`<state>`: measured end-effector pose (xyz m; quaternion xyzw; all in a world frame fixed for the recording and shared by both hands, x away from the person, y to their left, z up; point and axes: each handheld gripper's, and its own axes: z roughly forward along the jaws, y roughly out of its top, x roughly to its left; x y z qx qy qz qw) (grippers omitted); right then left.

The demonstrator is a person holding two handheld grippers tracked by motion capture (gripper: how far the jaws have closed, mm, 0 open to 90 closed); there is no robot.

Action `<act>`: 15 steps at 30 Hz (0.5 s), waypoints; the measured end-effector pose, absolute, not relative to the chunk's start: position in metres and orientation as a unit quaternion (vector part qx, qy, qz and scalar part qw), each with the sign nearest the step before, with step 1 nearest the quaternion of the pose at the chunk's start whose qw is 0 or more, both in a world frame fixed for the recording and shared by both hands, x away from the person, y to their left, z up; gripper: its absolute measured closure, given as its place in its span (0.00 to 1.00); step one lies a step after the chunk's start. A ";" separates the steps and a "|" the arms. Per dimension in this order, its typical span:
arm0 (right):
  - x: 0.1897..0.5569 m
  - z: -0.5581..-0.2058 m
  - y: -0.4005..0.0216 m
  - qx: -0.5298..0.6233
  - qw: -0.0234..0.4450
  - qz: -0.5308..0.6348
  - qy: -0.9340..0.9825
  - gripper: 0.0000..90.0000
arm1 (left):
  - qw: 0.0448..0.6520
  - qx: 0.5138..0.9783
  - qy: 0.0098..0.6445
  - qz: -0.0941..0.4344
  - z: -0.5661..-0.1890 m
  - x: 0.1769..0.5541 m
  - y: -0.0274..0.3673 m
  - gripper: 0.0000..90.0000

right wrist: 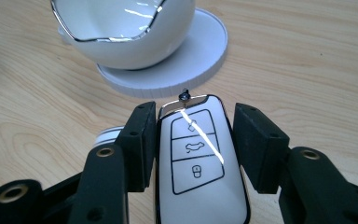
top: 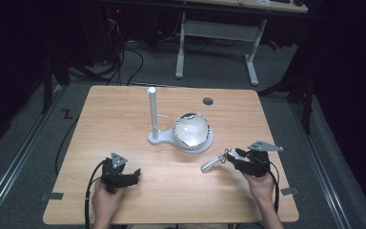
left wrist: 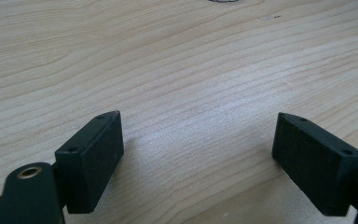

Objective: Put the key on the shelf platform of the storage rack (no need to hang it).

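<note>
We cannot see the lower end of the white car key [right wrist: 198, 168], cut off by the frame's bottom in the right gripper view. The bowl [right wrist: 121, 28] loses its top there. Beside the left jaw, a white round thing [right wrist: 106, 136] stays mostly hidden.

Light wooden table [top: 124, 114], white stand [top: 164, 138] with post and bowl near its centre

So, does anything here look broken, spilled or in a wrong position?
Nothing stands out. The white bowl has a jagged, eggshell-like silver rim, but that looks like its design. It sits upright on the stand's round base. The car key fob lies flat between the right gripper's jaws. The left gripper is open.
</note>
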<state>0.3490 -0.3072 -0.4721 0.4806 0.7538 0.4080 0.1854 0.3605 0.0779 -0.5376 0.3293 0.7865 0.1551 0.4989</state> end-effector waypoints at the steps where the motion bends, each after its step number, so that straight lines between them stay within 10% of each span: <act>1: 0.349 -0.470 -0.306 0.481 0.185 0.410 0.752 0.57 | 0.499 0.329 0.787 0.155 -0.538 0.361 0.078 0.19; 15: 0.343 -0.447 -0.305 0.459 0.197 0.427 0.754 0.57 | 0.499 0.329 0.787 0.155 -0.538 0.361 0.078 0.19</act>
